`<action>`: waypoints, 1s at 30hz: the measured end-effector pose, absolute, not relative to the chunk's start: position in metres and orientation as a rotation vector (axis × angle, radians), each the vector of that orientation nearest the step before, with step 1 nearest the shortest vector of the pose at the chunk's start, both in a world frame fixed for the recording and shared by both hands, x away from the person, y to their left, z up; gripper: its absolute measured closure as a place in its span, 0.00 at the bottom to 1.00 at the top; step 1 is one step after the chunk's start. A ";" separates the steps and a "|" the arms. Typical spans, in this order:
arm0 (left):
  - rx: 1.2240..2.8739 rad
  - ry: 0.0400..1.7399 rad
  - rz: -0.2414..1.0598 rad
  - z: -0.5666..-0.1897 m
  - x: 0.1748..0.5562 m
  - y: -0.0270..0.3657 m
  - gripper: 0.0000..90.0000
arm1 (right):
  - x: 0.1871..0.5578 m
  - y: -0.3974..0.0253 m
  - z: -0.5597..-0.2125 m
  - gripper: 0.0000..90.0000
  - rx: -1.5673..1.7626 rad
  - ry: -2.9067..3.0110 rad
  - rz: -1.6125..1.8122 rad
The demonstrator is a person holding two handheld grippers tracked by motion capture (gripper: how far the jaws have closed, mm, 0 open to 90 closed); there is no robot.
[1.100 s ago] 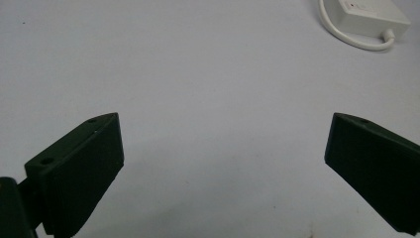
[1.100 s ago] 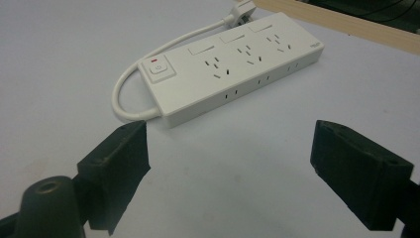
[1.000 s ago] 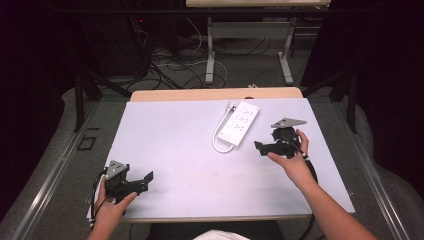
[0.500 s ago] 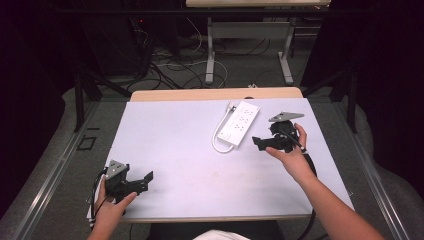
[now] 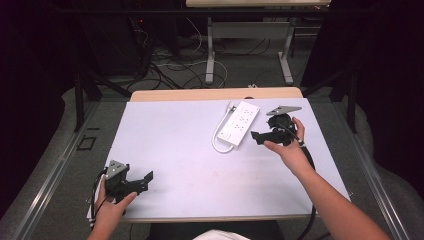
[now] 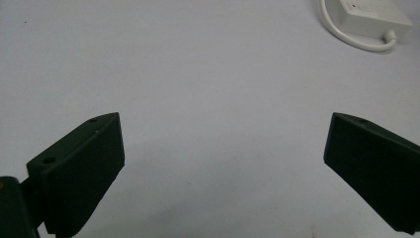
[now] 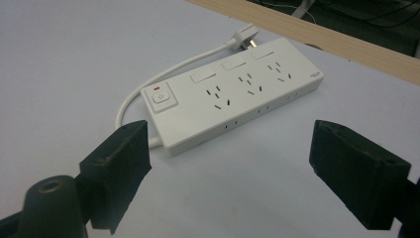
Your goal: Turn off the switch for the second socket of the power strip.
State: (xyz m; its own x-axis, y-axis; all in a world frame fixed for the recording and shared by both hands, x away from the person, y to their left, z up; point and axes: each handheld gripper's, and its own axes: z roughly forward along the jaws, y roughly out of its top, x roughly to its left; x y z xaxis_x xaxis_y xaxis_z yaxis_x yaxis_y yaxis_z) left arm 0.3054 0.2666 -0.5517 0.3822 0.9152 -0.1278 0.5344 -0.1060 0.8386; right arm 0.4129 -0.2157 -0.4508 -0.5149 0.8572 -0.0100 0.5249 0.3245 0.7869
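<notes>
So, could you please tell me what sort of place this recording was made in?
Probably a lab or workshop set up for recording: a white-topped table bearing just a power strip, loose cables trailing over the floor behind, and dark surroundings all round.

This is looking like a lab: black curtains (image 5: pixel 385 60) are surrounding the white surface (image 5: pixel 200 150), and loose cables (image 5: pixel 175 70) are lying on the far floor (image 5: pixel 240 75).

One white power strip (image 7: pixel 233 99) is seen just ahead of the right gripper (image 7: pixel 228 163), with three socket groups, one switch, one cord and one plug counted on it.
</notes>
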 end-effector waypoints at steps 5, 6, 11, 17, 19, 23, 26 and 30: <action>1.771 1.272 0.550 -0.552 0.305 0.267 0.03 | 0.420 -0.213 -0.452 0.17 1.219 2.173 1.023; 1.771 1.272 0.551 -0.552 0.305 0.267 0.03 | 0.421 -0.212 -0.452 0.17 1.218 2.176 1.020; 1.770 1.273 0.550 -0.552 0.305 0.267 0.03 | 0.428 -0.208 -0.454 0.19 1.217 2.180 0.996; 1.771 1.273 0.549 -0.552 0.305 0.267 0.03 | 0.434 -0.202 -0.454 0.24 1.169 2.187 0.989; 1.771 1.273 0.550 -0.552 0.306 0.267 0.03 | 0.436 -0.200 -0.454 0.25 1.160 2.188 0.989; 1.771 1.272 0.550 -0.552 0.306 0.267 0.03 | 0.441 -0.196 -0.454 0.27 1.140 2.200 0.985; 1.772 1.271 0.549 -0.552 0.306 0.267 0.03 | 0.444 -0.193 -0.455 0.29 1.139 2.201 0.984; 1.771 1.271 0.548 -0.552 0.306 0.267 0.03 | 0.449 -0.190 -0.455 0.31 1.130 2.208 0.984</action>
State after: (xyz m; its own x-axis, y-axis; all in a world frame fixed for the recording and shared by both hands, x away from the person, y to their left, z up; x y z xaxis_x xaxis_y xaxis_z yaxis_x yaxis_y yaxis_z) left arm 0.3056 0.2670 -0.5518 0.3830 0.9148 -0.1281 0.5348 -0.1066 0.8382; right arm 0.4490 -0.1898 -0.4548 -0.5508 0.8306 -0.0819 0.4944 0.4038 0.7698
